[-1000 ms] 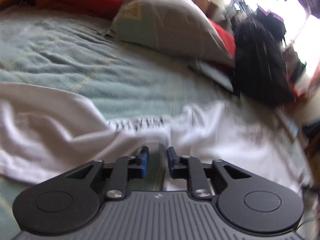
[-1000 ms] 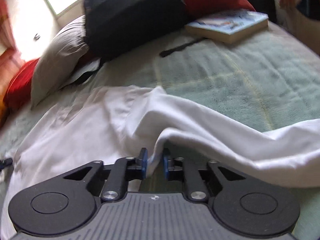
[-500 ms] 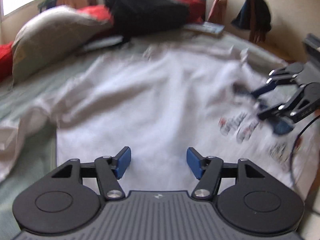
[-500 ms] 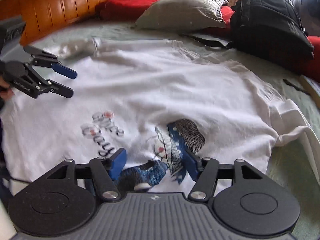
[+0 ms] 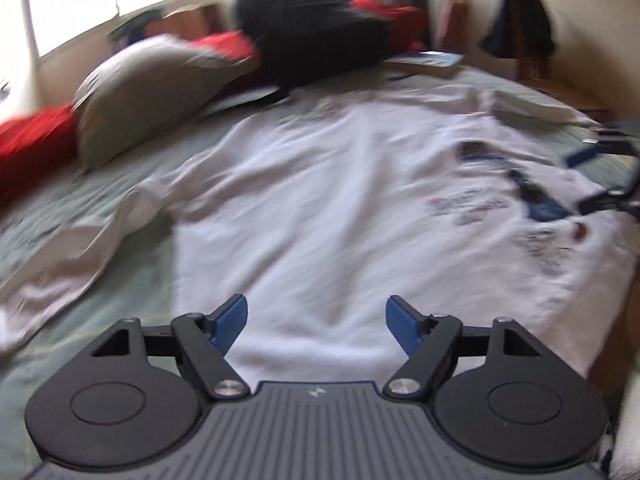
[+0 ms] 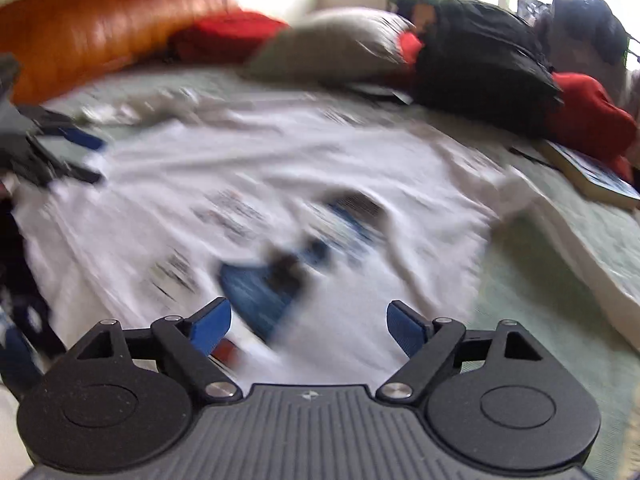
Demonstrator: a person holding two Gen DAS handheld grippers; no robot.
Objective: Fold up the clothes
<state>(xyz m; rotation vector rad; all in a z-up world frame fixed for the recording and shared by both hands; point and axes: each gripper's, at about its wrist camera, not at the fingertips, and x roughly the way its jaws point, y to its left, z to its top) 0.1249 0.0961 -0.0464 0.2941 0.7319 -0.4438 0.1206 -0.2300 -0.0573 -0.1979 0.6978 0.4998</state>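
Both grippers have released the white cloth they pinched a second ago and now look across a T-shirt spread flat, where earlier it lay bunched under them.

Left gripper (image 5: pixel 316 322): jaws wide apart and opening further, nothing between the blue pads. It hangs over the plain side of the white T-shirt (image 5: pixel 320 208), near the hem.

Right gripper (image 6: pixel 308 326): jaws wide apart and opening further, nothing between the pads. It hangs over the printed side of the T-shirt (image 6: pixel 280 184), just above the blue graphic (image 6: pixel 260 288).

T-shirt: lies print side up on the green bedspread (image 5: pixel 132 280), body spread out, one sleeve trailing off to the left in the left wrist view and the other to the right in the right wrist view. Both views are blurred, so the lettering cannot be read.

Surroundings, at the far side of the bed: a grey pillow (image 5: pixel 152 88), red cushions (image 6: pixel 224 32), a black backpack (image 6: pixel 480 68) and a book (image 6: pixel 592 176) lying on the bedspread, well apart from the T-shirt. A brown headboard (image 6: pixel 100 24) stands behind the red cushions.
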